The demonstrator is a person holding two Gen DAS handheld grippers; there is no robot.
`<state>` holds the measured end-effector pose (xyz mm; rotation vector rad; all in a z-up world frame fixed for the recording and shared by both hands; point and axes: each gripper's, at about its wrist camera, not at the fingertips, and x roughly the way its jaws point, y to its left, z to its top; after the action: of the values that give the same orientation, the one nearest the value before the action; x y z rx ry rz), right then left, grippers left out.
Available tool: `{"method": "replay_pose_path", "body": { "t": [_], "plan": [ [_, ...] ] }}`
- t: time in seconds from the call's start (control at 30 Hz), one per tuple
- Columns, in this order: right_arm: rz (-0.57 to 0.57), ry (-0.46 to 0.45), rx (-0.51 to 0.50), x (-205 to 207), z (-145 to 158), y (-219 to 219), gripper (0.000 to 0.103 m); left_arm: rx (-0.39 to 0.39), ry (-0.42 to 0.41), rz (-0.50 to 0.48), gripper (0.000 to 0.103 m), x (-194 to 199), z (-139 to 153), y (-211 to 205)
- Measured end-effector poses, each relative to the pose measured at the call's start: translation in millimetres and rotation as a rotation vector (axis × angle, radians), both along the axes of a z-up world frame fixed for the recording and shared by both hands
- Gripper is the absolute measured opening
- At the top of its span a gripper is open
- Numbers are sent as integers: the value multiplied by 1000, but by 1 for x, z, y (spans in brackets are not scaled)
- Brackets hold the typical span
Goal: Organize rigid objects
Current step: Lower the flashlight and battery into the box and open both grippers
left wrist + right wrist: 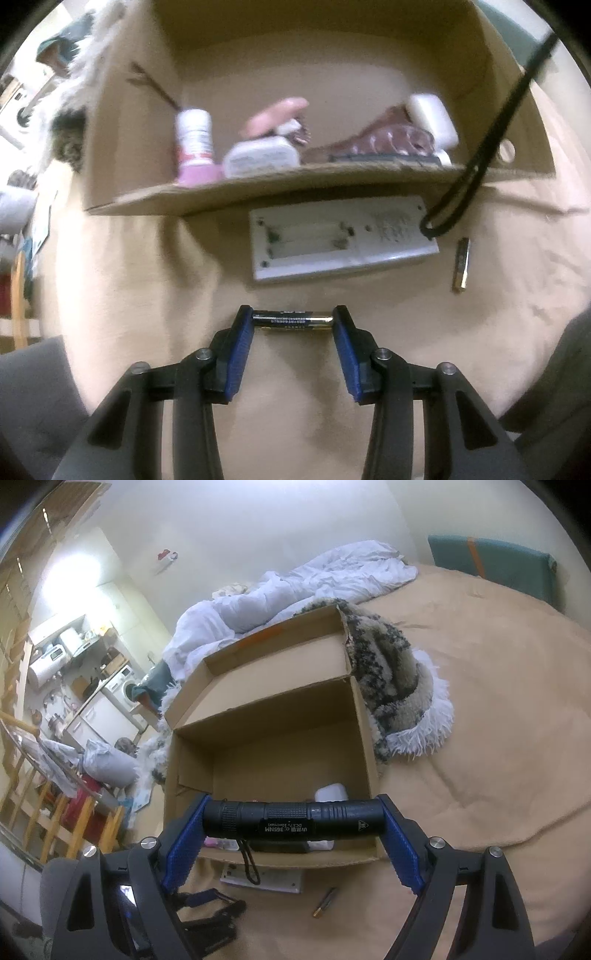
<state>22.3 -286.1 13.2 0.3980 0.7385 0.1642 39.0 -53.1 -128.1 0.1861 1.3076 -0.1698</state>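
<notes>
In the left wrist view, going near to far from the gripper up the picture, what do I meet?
left gripper shut on the battery → white battery-compartment device lying on the tan blanket → near wall of the cardboard box → white-and-pink bottle inside the box.

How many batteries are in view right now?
2. One battery is clamped end to end in the left gripper; the second battery lies loose on the blanket, right of the white device. The cardboard box may hide more.
</notes>
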Motion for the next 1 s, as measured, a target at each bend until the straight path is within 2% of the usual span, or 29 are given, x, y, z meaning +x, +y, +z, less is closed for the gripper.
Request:
{"method": "replay_pose_path", "body": {
  "t": [0.23,0.37,0.5,0.7,0.83,0.9,1.0],
  "plan": [
    [37,-58,11,-9,10,5,92,32,-76,54,40,-13,24,32],
    [90,-129,41,-19,29,12,92,4,-107,93,40,-20,41,50],
    [118,-176,25,-21,52,21,92,-27,-182,110,40,-16,70,61],
    [105,-210,41,-4,83,18,92,-90,-259,168,40,9,121,45],
    [81,-264,34,9,99,15,92,-111,-311,191,40,35,147,35],
    [68,-266,21,16,100,16,92,-109,-329,192,40,46,152,32],
    [63,-224,10,34,86,18,92,-105,-336,190,40,65,153,25]
  ]
}}
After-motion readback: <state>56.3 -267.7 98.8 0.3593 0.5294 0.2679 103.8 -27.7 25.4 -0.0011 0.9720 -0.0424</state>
